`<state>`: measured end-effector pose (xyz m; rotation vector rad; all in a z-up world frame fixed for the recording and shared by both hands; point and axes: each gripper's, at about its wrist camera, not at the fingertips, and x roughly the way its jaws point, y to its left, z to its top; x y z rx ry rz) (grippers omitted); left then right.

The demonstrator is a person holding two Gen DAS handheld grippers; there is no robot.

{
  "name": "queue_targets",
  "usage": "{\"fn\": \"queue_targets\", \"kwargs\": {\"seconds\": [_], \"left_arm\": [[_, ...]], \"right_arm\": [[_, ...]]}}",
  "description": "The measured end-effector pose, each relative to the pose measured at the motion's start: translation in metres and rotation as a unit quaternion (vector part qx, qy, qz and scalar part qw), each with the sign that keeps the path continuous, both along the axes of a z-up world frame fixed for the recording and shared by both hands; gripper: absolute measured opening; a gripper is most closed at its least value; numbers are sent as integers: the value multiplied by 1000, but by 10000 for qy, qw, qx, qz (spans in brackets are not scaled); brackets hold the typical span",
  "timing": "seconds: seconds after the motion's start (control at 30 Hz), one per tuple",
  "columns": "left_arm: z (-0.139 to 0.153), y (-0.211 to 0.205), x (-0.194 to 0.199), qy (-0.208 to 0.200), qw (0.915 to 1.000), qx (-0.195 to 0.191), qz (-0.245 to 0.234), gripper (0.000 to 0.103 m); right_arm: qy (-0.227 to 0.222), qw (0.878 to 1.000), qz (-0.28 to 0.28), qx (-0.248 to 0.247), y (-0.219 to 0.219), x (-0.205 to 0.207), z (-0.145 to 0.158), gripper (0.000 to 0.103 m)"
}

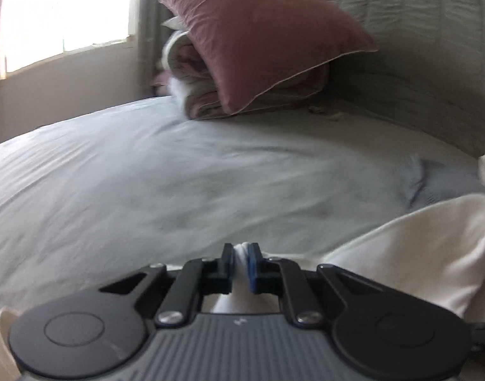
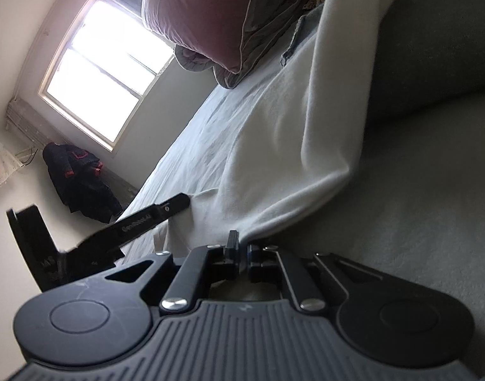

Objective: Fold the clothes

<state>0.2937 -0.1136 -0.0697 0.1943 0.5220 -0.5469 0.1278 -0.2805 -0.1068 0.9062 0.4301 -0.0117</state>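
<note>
Left wrist view: the left gripper (image 1: pixel 240 262) pinches a fold of the white garment (image 1: pixel 426 260), which drapes off toward the bed's right edge. Over on the right, the right gripper (image 2: pixel 240 252) is clamped on the garment's corner, cloth stretching away across the pale bedsheet (image 1: pixel 147 174). Farther back, a pink pillow (image 1: pixel 261 28) leans on folded bedding by the headboard (image 1: pixel 417 31).

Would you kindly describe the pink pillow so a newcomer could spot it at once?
Start at the bed and look to its far end by the grey padded headboard. The pink pillow leans there on a rolled quilt, the only dusty-rose cushion with pale piping.
</note>
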Motion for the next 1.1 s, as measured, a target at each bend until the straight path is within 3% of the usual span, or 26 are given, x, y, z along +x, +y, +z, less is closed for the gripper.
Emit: {"fn": "queue_targets", "kwargs": {"seconds": [0.2, 0.27, 0.3, 0.33, 0.4, 0.57, 0.63, 0.67, 0.7, 0.73, 0.8, 0.93, 1.03, 1.1], "left_arm": [[-3, -23, -2, -189, 9971, 727, 70, 15], [3, -22, -8, -224, 9974, 669, 171, 28], [6, -24, -9, -193, 9981, 566, 165, 41], [10, -26, -10, -162, 9987, 463, 160, 46], [19, -36, -13, -111, 9994, 333, 63, 49], [52, -70, -19, 162, 9993, -60, -339, 56], [64, -85, -22, 357, 9975, -256, -547, 66], [68, -92, -24, 454, 9963, -336, -650, 68], [72, -100, -26, 542, 9949, -396, -749, 69], [75, -107, -30, 596, 9936, -454, -840, 69], [81, -120, -37, 696, 9907, -565, -1023, 69], [84, -149, -45, 775, 9856, -579, -1390, 68], [81, -166, -49, 1031, 9784, -711, -1647, 67], [77, -175, -52, 1213, 9722, -860, -1808, 66]], "right_arm": [[22, 10000, 6, -5, 2, -2, 1, 3], [13, 10000, 1, 31, 0, -3, 1, 4], [4, 10000, -9, 58, -1, -4, 1, 6], [-6, 10000, -49, 49, -1, -6, 2, 8], [-16, 9995, -309, -43, -3, -12, 8, 17], [-502, 9858, -1601, -80, -23, -46, 37, 18], [-769, 9739, -2132, -116, -37, -59, 53, 29], [-843, 9670, -2404, -69, -48, -63, 60, 51], [-853, 9626, -2572, 1, -59, -65, 65, 64], [-814, 9594, -2699, 90, -72, -66, 69, 64], [-564, 9554, -2865, 447, -103, -65, 72, 64], [-115, 9433, -2897, 1617, -176, -63, 61, 64], [-48, 9429, -2231, 2472, -225, -56, 45, 64], [-91, 9355, -1652, 3121, -248, -48, 29, 64]]}}
